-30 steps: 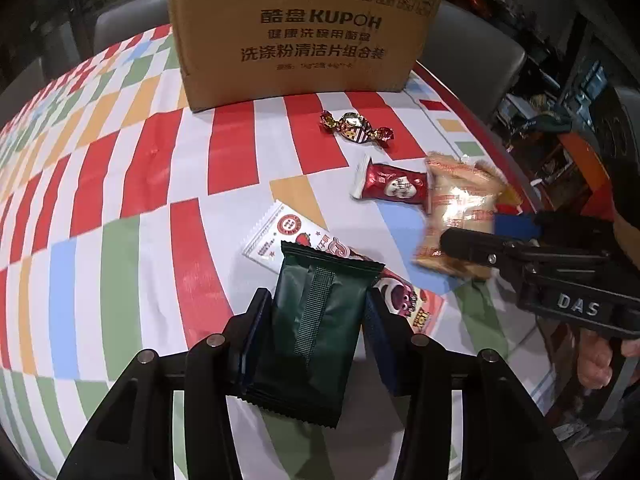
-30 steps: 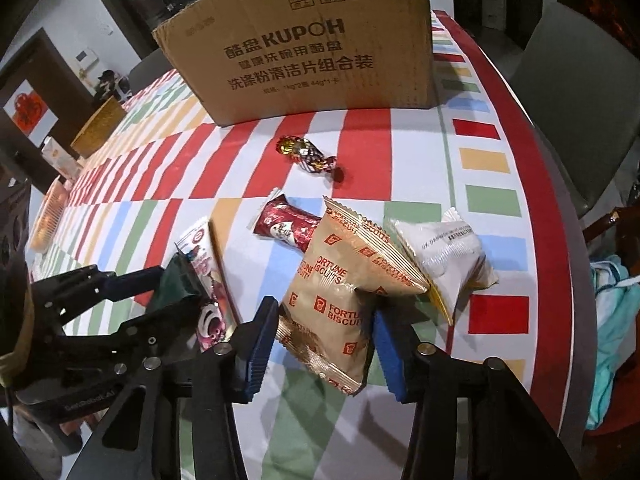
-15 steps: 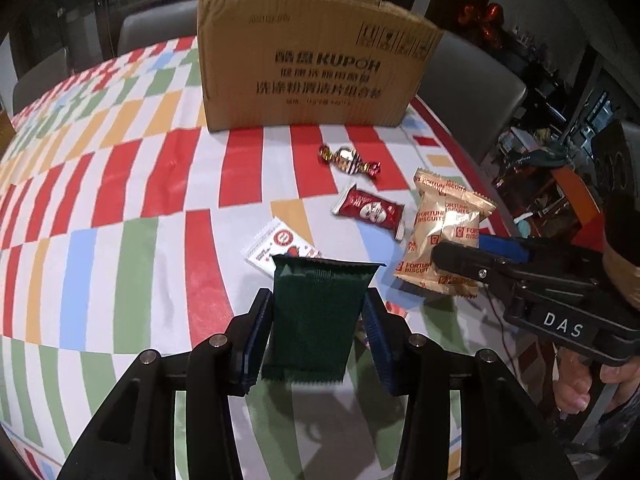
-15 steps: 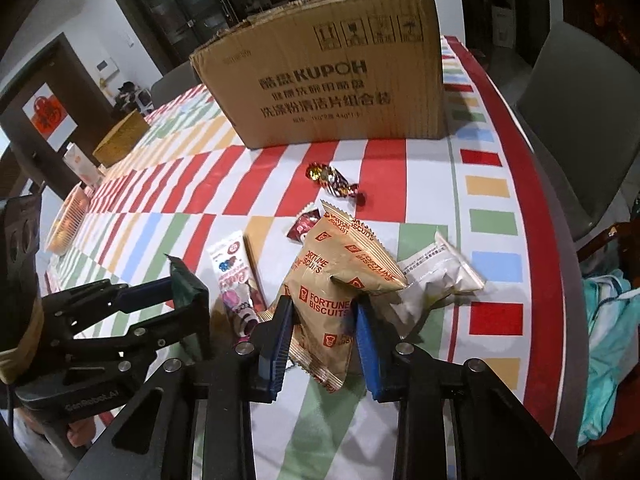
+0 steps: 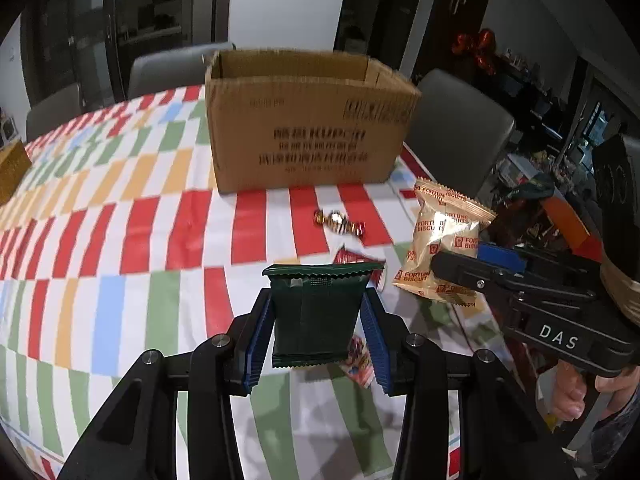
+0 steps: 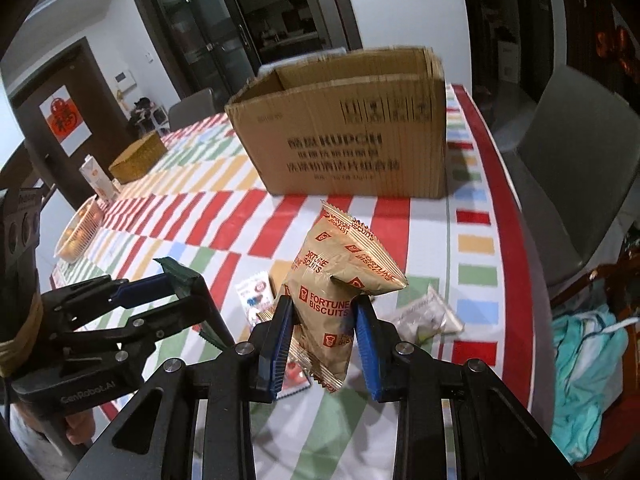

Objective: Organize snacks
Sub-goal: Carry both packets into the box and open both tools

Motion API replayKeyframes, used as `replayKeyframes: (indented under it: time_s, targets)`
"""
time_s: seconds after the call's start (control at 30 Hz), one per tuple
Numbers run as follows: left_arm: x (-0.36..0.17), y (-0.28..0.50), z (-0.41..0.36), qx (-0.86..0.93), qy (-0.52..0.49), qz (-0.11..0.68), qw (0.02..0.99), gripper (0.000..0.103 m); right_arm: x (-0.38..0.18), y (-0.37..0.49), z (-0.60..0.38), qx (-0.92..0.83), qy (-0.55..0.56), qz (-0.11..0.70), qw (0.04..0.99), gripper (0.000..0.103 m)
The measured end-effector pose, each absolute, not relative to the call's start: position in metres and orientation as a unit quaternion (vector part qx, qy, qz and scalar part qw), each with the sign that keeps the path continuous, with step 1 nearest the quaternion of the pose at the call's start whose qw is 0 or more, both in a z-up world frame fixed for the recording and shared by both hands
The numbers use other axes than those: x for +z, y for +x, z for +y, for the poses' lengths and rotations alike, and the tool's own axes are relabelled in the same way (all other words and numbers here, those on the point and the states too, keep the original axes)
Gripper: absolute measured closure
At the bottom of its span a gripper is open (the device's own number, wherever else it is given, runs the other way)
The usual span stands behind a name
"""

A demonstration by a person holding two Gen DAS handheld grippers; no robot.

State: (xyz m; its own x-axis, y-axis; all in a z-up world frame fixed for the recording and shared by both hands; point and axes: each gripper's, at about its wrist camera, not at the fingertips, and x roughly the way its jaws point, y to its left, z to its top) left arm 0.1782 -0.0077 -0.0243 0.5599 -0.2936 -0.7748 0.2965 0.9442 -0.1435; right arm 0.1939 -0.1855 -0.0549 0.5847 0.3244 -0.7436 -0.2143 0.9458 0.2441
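Note:
My left gripper (image 5: 316, 320) is shut on a dark green snack packet (image 5: 314, 312), held upright above the striped tablecloth (image 5: 120, 240). My right gripper (image 6: 322, 320) is shut on a tan Fortune Biscuits pack (image 6: 340, 272), also lifted off the table. Each view shows the other gripper: the right gripper (image 5: 460, 258) with its biscuit pack (image 5: 444, 240), and the left gripper (image 6: 180, 292) with the green packet (image 6: 180, 272). An open cardboard box (image 5: 308, 120) (image 6: 352, 132) stands behind. A wrapped candy (image 5: 340, 222), a red packet (image 5: 356, 258), a white pack (image 6: 428, 316) and a pink-and-white packet (image 6: 256, 296) lie on the table.
Grey chairs (image 5: 456, 128) (image 6: 580, 168) stand at the table's far and right sides. A golden box (image 6: 136, 156), a small carton (image 6: 94, 176) and a basket of oranges (image 6: 78, 232) sit at the far left. The table's red edge (image 6: 520, 264) runs close on the right, with a teal cloth (image 6: 588, 360) beyond.
Both grippers have risen, lifting the green packet and the biscuit pack off the table. The right jaws closed tighter on the biscuit pack. The box's open top has come into view.

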Motion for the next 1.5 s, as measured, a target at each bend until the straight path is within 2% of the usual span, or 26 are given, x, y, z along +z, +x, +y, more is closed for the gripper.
replayKeyframes:
  time_s: [0.77,1.17,1.5]
  targets:
    - [0.081,0.242,-0.012,-0.158,0.018,0.317,0.935,0.060,0.046,0.243,-0.193,0.145,0.031,0.306,0.941,0.071]
    - [0.113,0.306,-0.013,-0.155,0.016,0.299,0.941,0.060,0.073,0.299,-0.195,0.144,0.034,0.283,0.948,0.071]
    - [0.100,0.366,-0.023,-0.158,0.015,0.335,0.929,0.060,0.061,0.343,-0.201,0.140,0.048,0.305,0.941,0.071]
